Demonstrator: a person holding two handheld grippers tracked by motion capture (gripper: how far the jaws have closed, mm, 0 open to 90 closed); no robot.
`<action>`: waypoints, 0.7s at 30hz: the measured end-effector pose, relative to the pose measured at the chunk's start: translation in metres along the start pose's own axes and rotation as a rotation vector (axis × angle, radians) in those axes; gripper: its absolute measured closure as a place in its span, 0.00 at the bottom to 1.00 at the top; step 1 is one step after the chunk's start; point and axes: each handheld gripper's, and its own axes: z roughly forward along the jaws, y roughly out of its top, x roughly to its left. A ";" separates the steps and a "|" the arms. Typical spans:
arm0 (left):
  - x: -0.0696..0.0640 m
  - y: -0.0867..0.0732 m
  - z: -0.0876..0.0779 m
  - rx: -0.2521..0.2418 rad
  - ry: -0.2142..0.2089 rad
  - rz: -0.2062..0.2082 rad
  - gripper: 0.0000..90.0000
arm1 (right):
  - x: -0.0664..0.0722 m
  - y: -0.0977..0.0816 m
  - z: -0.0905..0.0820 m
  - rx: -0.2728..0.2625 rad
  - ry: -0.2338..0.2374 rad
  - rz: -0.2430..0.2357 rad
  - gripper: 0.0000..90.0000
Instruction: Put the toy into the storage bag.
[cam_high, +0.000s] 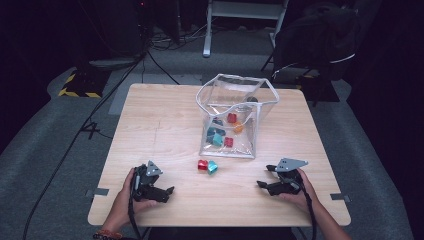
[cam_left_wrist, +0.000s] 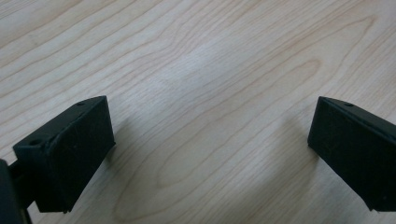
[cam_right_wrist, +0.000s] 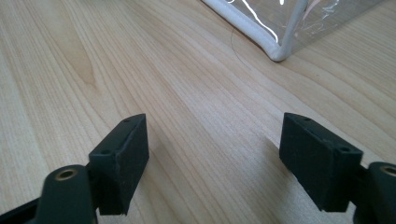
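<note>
While both grippers are being held low over the near part of the wooden table (cam_high: 150, 130), nothing is being gripped by either. The left gripper (cam_high: 167, 192) is being kept near the front left edge in the person's left hand (cam_high: 125, 200); in the left gripper view its jaws are seen standing wide apart, with bare wood grain between them. The right gripper (cam_high: 264, 177) is being held near the front right edge in the right hand (cam_high: 300, 192), pointing towards the middle of the table. Its jaws are likewise spread wide, with bare tabletop between them.

Two small blocks, a red block (cam_high: 202, 165) and a teal block (cam_high: 212, 167), are being left lying side by side, touching, between the two grippers and well apart from each. Just behind them a clear plastic pouch (cam_high: 260, 95) with white piping is standing open; several more small coloured blocks are being held inside it. In the right gripper view a corner of the pouch (cam_right_wrist: 280, 51) is seen ahead of the jaws.
</note>
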 end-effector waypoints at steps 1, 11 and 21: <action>-0.001 0.001 0.001 0.000 -0.002 0.001 0.01 | 0.000 0.000 0.000 0.001 0.000 0.000 0.26; -0.001 0.012 0.011 -0.013 -0.063 0.071 0.01 | 0.000 0.000 0.001 0.003 -0.007 0.006 0.24; -0.009 0.045 0.036 -0.020 -0.092 0.104 0.03 | 0.000 0.000 0.001 0.003 -0.008 0.005 0.24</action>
